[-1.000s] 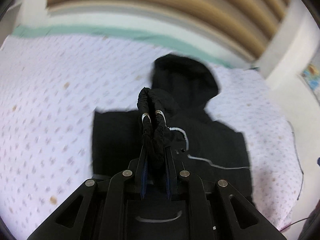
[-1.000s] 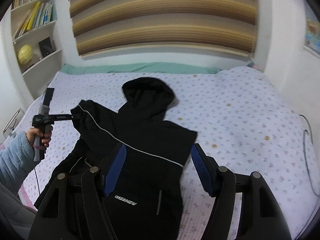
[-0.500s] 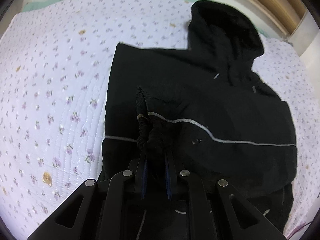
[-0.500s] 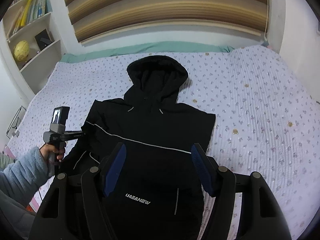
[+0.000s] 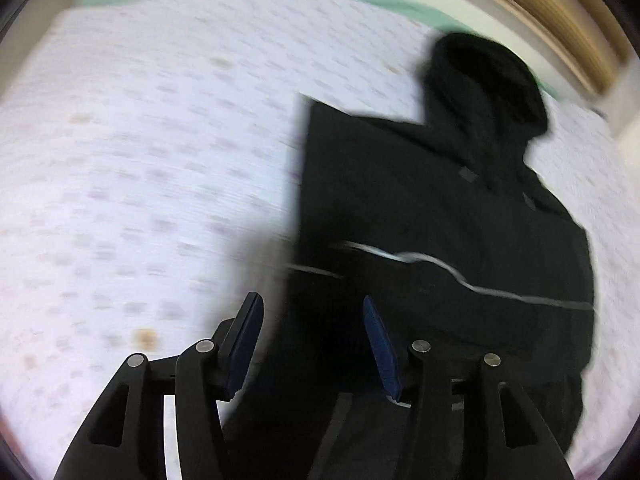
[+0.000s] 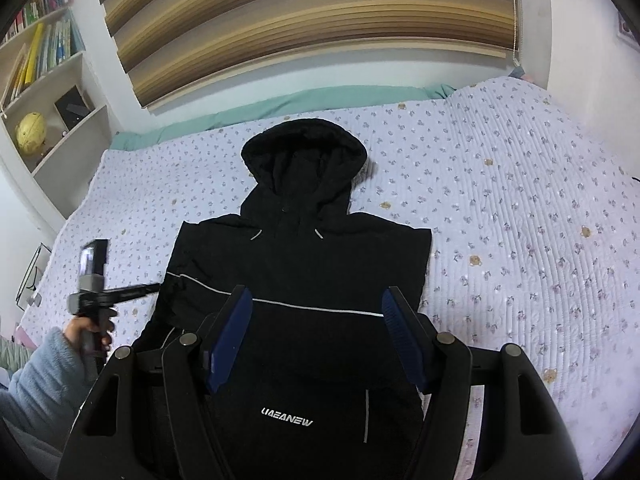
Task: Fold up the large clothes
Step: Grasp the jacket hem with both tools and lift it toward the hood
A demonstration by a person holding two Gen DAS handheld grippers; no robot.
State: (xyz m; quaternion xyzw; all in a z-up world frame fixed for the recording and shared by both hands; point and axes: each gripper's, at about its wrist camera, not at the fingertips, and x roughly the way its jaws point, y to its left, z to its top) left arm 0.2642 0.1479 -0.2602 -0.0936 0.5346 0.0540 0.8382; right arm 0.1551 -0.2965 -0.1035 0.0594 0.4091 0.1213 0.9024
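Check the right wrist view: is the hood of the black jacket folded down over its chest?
No: the hood lies flat on the bedspread, stretched away from the black jacket toward the window wall.

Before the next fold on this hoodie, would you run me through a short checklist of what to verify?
1. Left gripper releasing the sleeve: ok, jaws opening, nothing pinched between them.
2. Right gripper free: ok, open, holding nothing.
3. Left sleeve lies folded across the hoodie: ok.
4. Right sleeve tucked in: ok, no sleeve sticks out on that side.
5. Hood flat: ok.
6. Hem lying straight: cannot tell, hidden behind the grippers.
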